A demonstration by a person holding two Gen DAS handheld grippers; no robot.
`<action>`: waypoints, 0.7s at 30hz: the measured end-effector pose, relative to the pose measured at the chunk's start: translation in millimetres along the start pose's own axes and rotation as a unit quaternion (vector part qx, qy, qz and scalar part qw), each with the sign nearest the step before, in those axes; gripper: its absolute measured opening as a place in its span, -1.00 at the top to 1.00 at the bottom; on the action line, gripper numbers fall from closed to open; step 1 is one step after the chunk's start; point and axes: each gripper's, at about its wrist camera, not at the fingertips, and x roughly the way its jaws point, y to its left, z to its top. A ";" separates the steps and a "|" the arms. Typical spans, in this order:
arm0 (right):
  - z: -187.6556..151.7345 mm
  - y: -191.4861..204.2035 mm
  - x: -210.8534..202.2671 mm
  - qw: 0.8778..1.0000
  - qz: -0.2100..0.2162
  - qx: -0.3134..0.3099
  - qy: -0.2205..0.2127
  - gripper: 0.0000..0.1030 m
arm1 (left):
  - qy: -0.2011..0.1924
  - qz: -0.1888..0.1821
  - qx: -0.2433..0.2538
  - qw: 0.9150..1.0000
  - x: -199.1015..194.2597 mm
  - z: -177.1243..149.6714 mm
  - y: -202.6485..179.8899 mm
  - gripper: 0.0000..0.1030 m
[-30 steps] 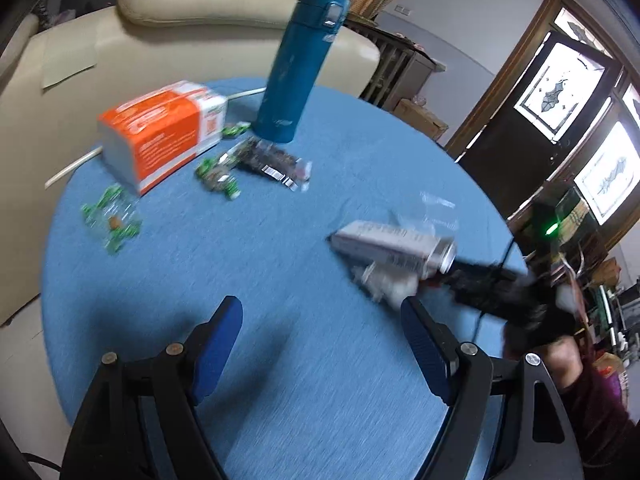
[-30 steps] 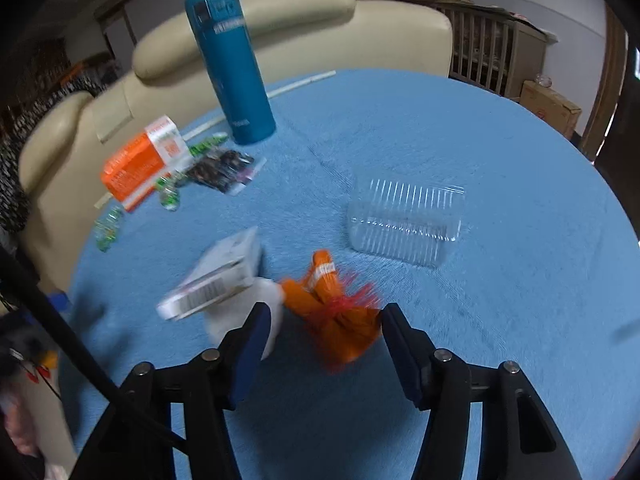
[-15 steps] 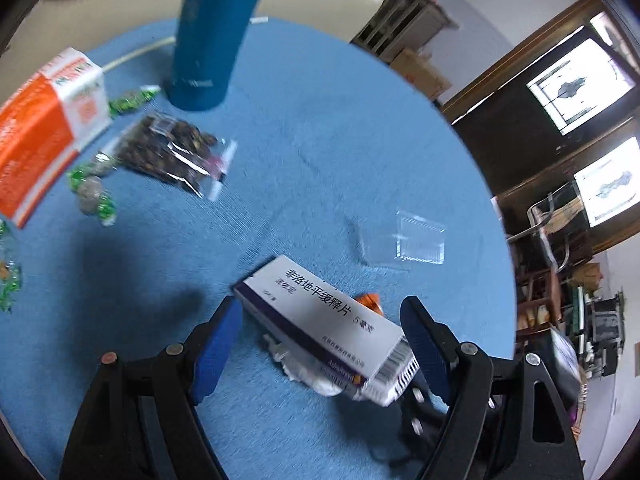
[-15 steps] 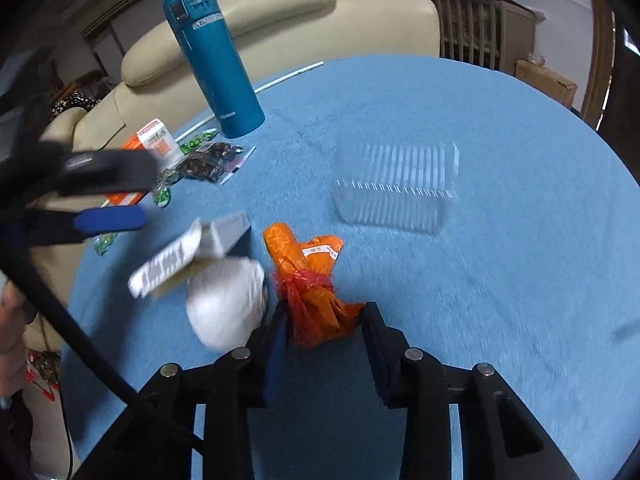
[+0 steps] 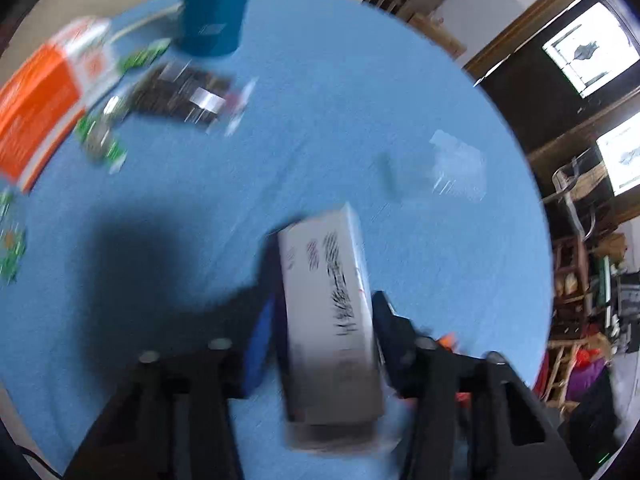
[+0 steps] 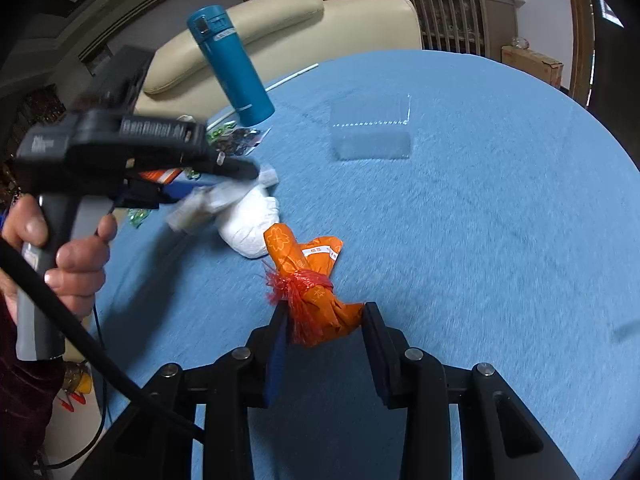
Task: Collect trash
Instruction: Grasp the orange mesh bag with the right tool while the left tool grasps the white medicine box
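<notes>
A white medicine box (image 5: pixel 328 300) with black print lies lengthwise between the blue pads of my left gripper (image 5: pixel 320 312), whose jaws are closing; both pads sit against the box's long sides. The picture is blurred. In the right wrist view the left gripper (image 6: pixel 216 188) holds the box (image 6: pixel 200 208) just above a white crumpled wad (image 6: pixel 250 220). My right gripper (image 6: pixel 324 312) is shut on an orange wrapper bundle (image 6: pixel 308 264) tied with red netting, low over the blue round table (image 6: pixel 480 200).
A teal flask (image 6: pixel 232 68) stands at the back, with an orange-and-white carton (image 5: pixel 40 100), a dark snack packet (image 5: pixel 184 96) and green candies (image 5: pixel 100 140) beside it. A clear plastic tub (image 6: pixel 372 128) sits mid-table. A cream sofa (image 6: pixel 280 20) borders the far edge.
My left gripper dropped over the white box and narrowed its jaws around it. The right gripper shut on the orange bundle, which now sits slightly apart from the white wad.
</notes>
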 end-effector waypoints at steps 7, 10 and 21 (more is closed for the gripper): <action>-10.6 5.1 -13.8 1.000 0.014 0.007 -0.012 0.25 | -0.014 -0.001 -0.005 1.000 -21.9 -54.4 35.4 0.24; -14.7 5.8 -19.1 1.000 0.017 0.011 -0.017 0.25 | -0.029 0.002 -0.002 1.000 -28.1 -63.3 41.7 0.37; -25.3 -5.9 -44.6 0.998 0.026 0.038 -0.042 0.25 | -0.088 -0.016 -0.008 0.996 -73.0 -89.5 36.1 0.69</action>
